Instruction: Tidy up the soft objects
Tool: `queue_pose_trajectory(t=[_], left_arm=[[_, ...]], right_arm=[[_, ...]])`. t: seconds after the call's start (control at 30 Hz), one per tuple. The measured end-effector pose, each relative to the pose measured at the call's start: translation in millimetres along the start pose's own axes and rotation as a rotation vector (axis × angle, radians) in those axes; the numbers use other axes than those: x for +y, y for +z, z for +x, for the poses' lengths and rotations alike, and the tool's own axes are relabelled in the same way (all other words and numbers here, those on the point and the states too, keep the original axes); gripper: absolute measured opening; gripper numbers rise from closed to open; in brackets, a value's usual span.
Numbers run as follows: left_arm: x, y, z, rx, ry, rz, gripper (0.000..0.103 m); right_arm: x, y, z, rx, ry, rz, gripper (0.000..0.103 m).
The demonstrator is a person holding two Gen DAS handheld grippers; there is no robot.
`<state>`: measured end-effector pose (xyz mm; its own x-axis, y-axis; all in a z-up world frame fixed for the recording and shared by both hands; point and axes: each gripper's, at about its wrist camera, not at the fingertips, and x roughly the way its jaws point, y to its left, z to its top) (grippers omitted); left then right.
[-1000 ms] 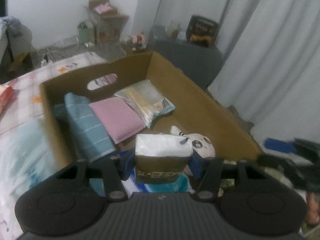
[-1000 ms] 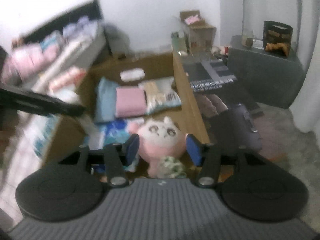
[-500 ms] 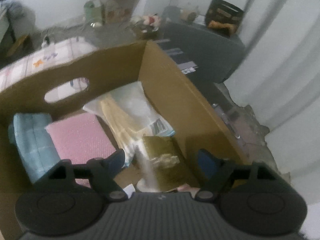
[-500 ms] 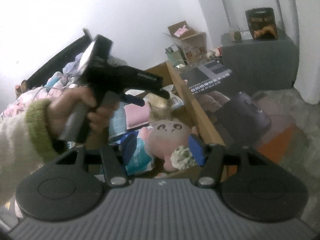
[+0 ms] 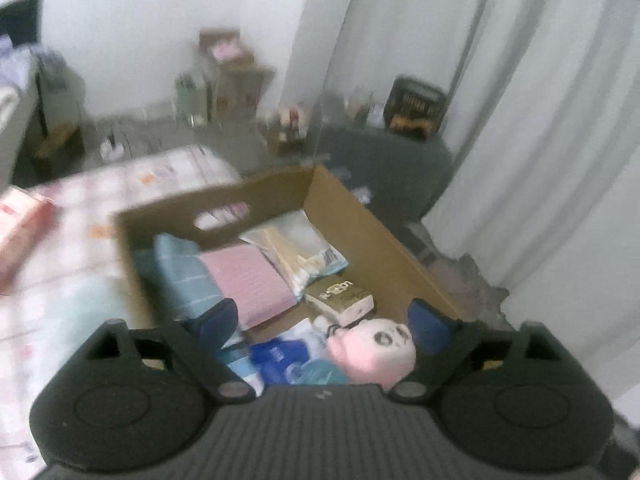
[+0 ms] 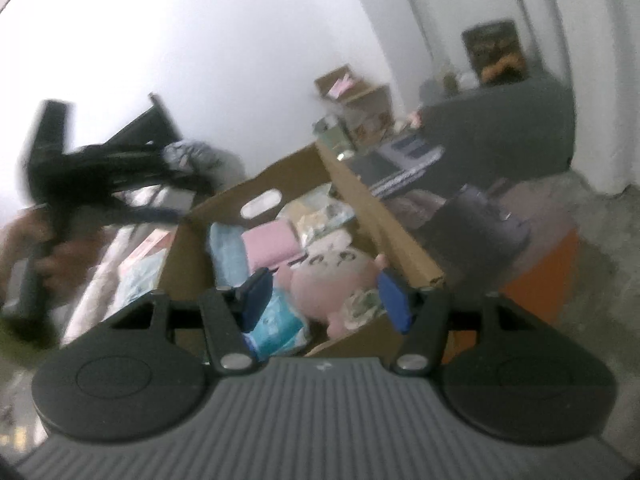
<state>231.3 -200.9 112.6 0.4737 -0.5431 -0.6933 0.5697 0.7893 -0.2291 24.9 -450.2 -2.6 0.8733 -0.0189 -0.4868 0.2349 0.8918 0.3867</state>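
Observation:
An open cardboard box (image 5: 384, 236) (image 6: 352, 196) holds the soft things: a folded blue towel (image 5: 184, 276), a folded pink cloth (image 5: 248, 276), a clear bag of pale cloth (image 5: 296, 248), a gold-and-white tissue pack (image 5: 340, 298), blue packets (image 5: 276, 356) and a pink plush toy (image 5: 372, 350) (image 6: 324, 276). My left gripper (image 5: 324, 320) is open and empty above the box's near end; it also shows at the left of the right wrist view (image 6: 152, 200), held up beside the box. My right gripper (image 6: 324, 296) is open and empty over the plush.
The box sits on a bed with a pale patterned cover (image 5: 80, 208). A red packet (image 5: 24, 220) lies at the left. A dark grey cabinet (image 5: 384, 160) and white curtains (image 5: 540, 140) are behind. A dark bag (image 6: 476, 224) lies on the floor to the right.
My left gripper let go of the tissue pack, which now lies in the box beside the clear bag, then drew back and up. My right gripper tilted and stayed open over the plush.

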Motion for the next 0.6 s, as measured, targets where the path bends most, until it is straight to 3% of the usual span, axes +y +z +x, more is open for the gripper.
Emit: queue_pose_trajectory(t=[0.1, 0.23, 0.43, 0.53, 0.6], left_arm=[[6, -32, -51, -0.093, 0.049, 0.007, 0.099], [17, -89, -103, -0.191, 0.147, -0.059, 0.103], [27, -171, -130, -0.198, 0.312, -0.172, 0.103], [26, -197, -130, -0.181, 0.387, -0.205, 0.103], [23, -212, -128, -0.169, 0.449, -0.202, 0.103]], right_arm=[[14, -7, -10, -0.022, -0.008, -0.046, 0.065], [33, -16, -22, -0.020, 0.023, -0.083, 0.071], [70, -34, -32, 0.034, 0.096, -0.165, 0.084], [90, -47, -31, 0.067, 0.115, -0.220, 0.094], [102, -57, -29, 0.096, 0.122, -0.250, 0.094]])
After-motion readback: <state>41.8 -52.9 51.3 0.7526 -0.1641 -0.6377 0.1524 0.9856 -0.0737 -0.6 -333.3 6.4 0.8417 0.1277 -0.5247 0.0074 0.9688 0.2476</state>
